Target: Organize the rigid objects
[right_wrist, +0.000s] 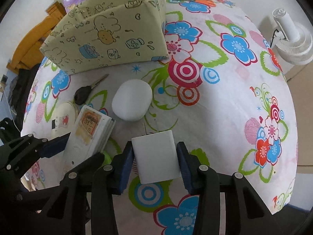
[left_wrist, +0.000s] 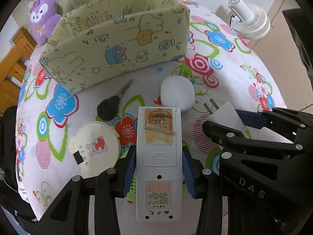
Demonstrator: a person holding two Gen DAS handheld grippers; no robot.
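1. The left gripper [left_wrist: 158,168] was clamped on a grey remote control [left_wrist: 158,156], its blue pads pressed to both long sides; the remote lay back-side up, with a stained label near its far end.
2. The right gripper [right_wrist: 155,157] was closed on a white plug adapter [right_wrist: 156,154], whose metal prongs pointed away from the camera.
3. Both held items sat over the flower-patterned tablecloth [right_wrist: 225,98], side by side, the remote to the left of the adapter.
4. Beyond them lay a white rounded case [right_wrist: 132,99], and left of it a black-headed key [left_wrist: 111,105].
5. A cream round compact [left_wrist: 95,146] with a bear picture rested just left of the remote.
6. A pale yellow fabric box [left_wrist: 117,45] printed with cartoons stood behind the key, its top open.
7. A white fan [left_wrist: 250,21] stood off to the far right and a purple plush toy [left_wrist: 42,17] sat behind the box.
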